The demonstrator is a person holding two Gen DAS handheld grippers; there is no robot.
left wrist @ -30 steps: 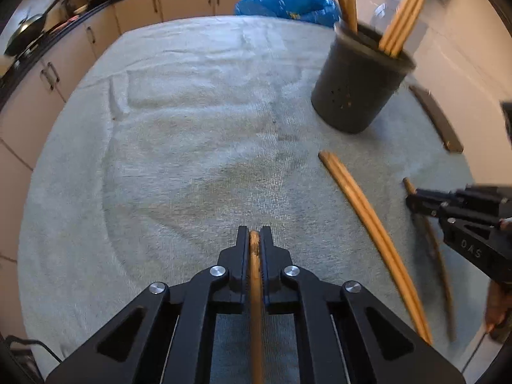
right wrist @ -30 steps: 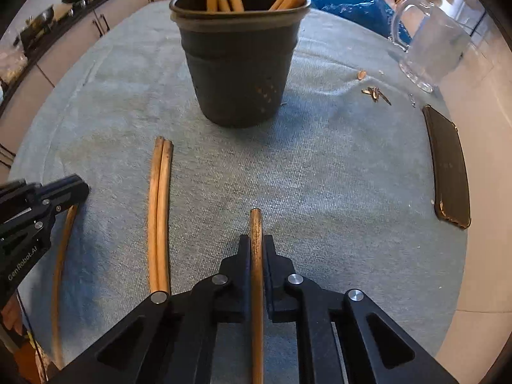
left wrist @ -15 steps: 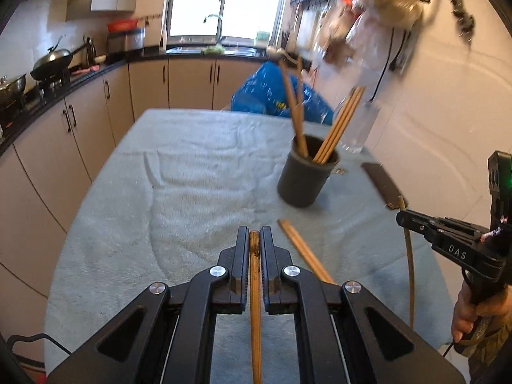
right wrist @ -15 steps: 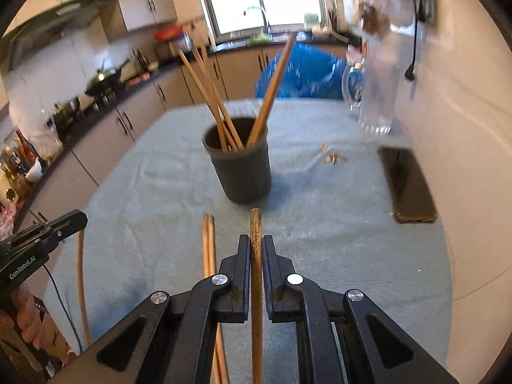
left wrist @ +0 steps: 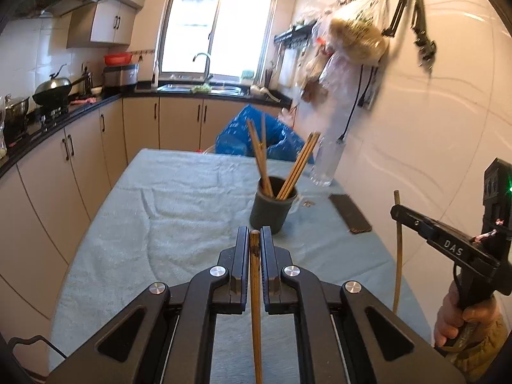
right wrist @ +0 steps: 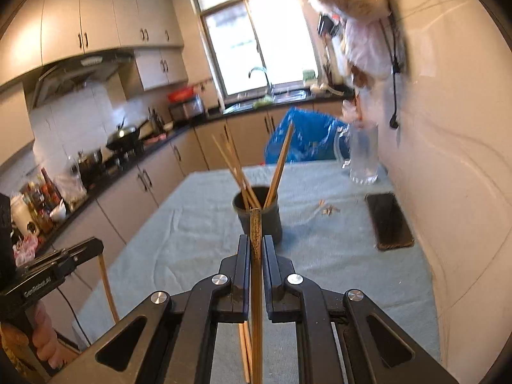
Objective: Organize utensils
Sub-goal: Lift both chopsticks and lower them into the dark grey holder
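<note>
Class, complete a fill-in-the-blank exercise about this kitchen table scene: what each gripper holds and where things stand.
1. Each gripper, the left gripper and the right gripper, is shut on one ____.
2. The dark holder already contains several ____.
3. The holder stands on a table covered by a light blue ____.

Missing words: chopstick; chopsticks; cloth

A dark round plastic utensil cup [left wrist: 270,211] stands upright on the table, several long wooden chopsticks [left wrist: 296,168] leaning out of it. Near the cup, one brown wooden chopstick [left wrist: 255,288] is pinched in each tool; another pair [right wrist: 244,352] lies flat.
</note>
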